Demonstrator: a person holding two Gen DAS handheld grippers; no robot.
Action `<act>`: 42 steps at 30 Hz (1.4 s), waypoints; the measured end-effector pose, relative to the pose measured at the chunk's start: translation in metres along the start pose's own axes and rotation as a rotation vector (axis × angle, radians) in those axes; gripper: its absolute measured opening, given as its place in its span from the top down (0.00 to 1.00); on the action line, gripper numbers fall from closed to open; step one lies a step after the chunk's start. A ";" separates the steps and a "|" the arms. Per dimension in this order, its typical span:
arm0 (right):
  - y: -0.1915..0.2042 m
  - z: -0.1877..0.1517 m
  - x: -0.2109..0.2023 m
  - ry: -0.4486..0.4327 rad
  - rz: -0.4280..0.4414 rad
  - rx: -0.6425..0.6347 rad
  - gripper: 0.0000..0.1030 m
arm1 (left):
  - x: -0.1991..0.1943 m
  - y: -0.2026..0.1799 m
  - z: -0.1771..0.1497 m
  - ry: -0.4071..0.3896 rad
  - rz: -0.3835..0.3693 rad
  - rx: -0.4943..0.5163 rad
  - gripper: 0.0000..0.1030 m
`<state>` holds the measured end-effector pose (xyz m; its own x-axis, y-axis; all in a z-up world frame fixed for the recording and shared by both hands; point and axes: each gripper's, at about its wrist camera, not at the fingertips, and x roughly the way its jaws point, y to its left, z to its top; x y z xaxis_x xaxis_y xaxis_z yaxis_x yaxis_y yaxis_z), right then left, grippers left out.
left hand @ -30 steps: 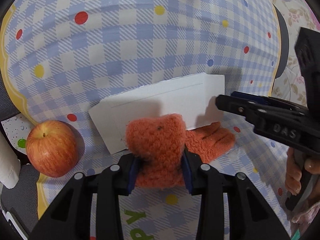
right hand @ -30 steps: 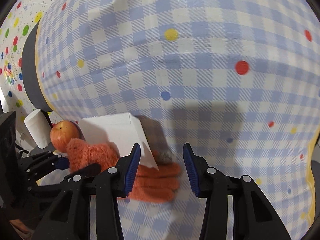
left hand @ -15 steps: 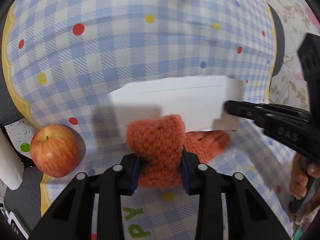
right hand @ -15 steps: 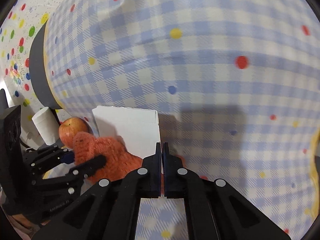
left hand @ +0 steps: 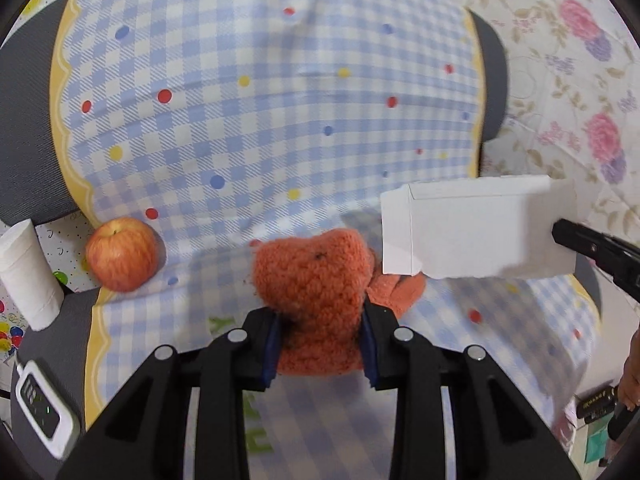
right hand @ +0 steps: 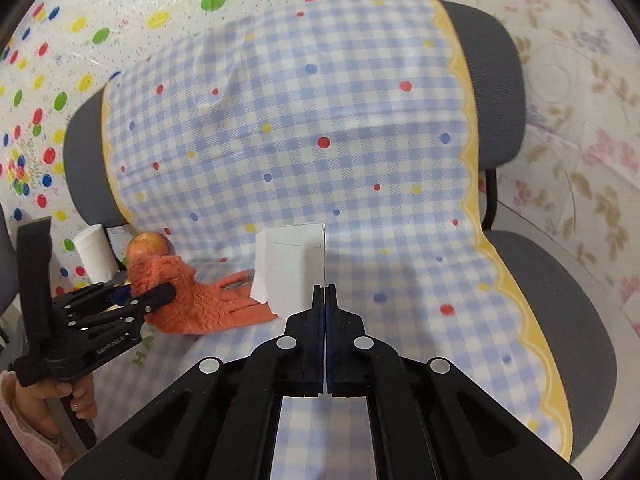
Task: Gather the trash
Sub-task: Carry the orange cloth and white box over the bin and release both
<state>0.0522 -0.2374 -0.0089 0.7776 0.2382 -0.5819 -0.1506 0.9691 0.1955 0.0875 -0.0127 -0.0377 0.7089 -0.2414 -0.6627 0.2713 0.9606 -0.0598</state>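
My left gripper [left hand: 320, 330] is shut on the cuff of a fuzzy orange glove [left hand: 312, 276], whose fingers trail on the checked cloth [left hand: 240, 140]. My right gripper [right hand: 324, 292] is shut on the edge of a flat white paper box [right hand: 292, 268] and holds it in the air above the cloth. In the left wrist view the box [left hand: 476, 228] hangs at the right, pinched by the right gripper's tip [left hand: 560, 228]. In the right wrist view the glove [right hand: 200, 300] and left gripper [right hand: 160, 292] are at the left.
A red apple [left hand: 120, 254] lies at the cloth's left edge, beside a white paper roll [left hand: 28, 272]. A small white device [left hand: 44, 408] lies lower left. The cloth covers grey chair seats [right hand: 560, 300]. Floral [left hand: 560, 60] and dotted [right hand: 60, 60] sheets lie around.
My right gripper closed on the white box, lifted it off the glove and carried it right. Both grippers rose and pulled back. The left gripper kept hold of the glove.
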 end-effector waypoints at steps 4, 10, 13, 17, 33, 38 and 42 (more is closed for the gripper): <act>-0.007 -0.018 -0.041 -0.046 0.011 0.048 0.99 | -0.021 -0.014 -0.015 -0.011 -0.023 0.021 0.72; -0.014 -0.030 -0.097 -0.127 -0.104 0.057 0.99 | -0.058 -0.017 -0.021 -0.059 -0.008 0.022 0.73; -0.024 -0.040 -0.121 -0.138 -0.135 0.073 0.99 | -0.075 -0.026 -0.023 -0.079 -0.028 0.030 0.74; -0.031 -0.055 -0.150 -0.147 -0.154 0.094 0.99 | -0.096 -0.059 -0.031 -0.100 -0.113 0.082 0.75; -0.061 -0.130 -0.251 -0.133 -0.458 0.139 0.99 | -0.123 -0.221 -0.088 -0.082 -0.514 0.341 0.76; -0.064 -0.157 -0.263 -0.100 -0.608 0.095 0.99 | -0.122 -0.244 -0.109 -0.077 -0.536 0.390 0.76; -0.072 -0.178 -0.262 -0.046 -0.678 0.102 0.99 | -0.115 -0.258 -0.122 -0.085 -0.528 0.409 0.76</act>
<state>-0.2498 -0.3582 -0.0111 0.7051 -0.4243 -0.5681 0.4355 0.8914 -0.1252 -0.1435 -0.2158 -0.0367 0.4577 -0.6903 -0.5604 0.8083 0.5856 -0.0612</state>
